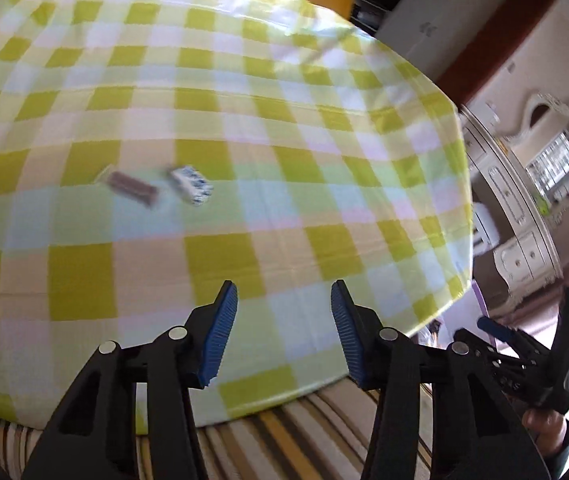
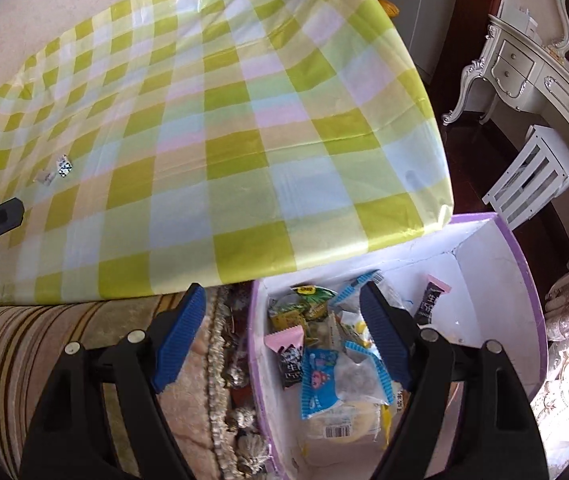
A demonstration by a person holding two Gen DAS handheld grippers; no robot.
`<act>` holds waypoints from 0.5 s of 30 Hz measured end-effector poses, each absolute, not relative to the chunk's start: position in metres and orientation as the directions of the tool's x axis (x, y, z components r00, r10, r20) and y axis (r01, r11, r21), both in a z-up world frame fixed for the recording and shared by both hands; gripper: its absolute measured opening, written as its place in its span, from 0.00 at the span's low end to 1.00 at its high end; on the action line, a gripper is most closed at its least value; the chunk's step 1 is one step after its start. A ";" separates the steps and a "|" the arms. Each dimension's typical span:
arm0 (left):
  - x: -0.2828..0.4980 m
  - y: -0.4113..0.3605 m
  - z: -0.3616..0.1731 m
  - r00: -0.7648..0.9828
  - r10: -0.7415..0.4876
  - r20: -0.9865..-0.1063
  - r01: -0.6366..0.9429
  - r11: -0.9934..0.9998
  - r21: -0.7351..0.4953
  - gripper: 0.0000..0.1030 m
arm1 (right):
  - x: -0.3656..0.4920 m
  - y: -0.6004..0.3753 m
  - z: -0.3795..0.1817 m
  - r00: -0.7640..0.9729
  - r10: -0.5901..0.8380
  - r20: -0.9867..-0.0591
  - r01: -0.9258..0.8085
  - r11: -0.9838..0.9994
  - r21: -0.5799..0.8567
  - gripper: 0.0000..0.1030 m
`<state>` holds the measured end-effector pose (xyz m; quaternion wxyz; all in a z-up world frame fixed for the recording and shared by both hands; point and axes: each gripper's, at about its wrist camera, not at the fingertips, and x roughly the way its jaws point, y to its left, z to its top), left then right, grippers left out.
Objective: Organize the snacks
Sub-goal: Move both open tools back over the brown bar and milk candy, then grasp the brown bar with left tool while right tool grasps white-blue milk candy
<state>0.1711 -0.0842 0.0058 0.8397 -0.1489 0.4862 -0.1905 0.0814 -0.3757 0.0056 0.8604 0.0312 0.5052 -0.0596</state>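
Over the checked tablecloth [image 1: 276, 128] my left gripper [image 1: 284, 332] hangs with its jaws spread wide, holding nothing. Two snacks lie ahead of it, just beside each other: a brown bar [image 1: 130, 187] and a blue-and-white packet [image 1: 191, 184]. My right gripper [image 2: 282, 336] is wide apart and empty too, above the purple-rimmed box [image 2: 524, 280] beside the table, with wrapped snacks [image 2: 324, 364] piled inside

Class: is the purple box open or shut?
Open: the purple box has no lid on, and snack packets show inside.
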 end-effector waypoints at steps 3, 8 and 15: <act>0.197 -0.044 -0.007 0.477 -0.411 -0.776 0.039 0.893 -0.449 0.41 | 0.104 -0.354 0.007 0.494 -0.038 -0.869 0.081 0.997 0.003 0.77; 0.230 -0.019 -0.025 0.476 -0.363 -0.801 -0.056 0.897 -0.439 0.33 | 0.141 -0.312 0.006 0.505 0.028 -0.862 -0.016 1.000 0.023 0.77; 0.265 -0.025 -0.032 0.476 -0.300 -0.826 -0.087 0.919 -0.384 0.33 | 0.180 -0.265 0.007 0.522 0.078 -0.849 -0.116 0.993 0.019 0.77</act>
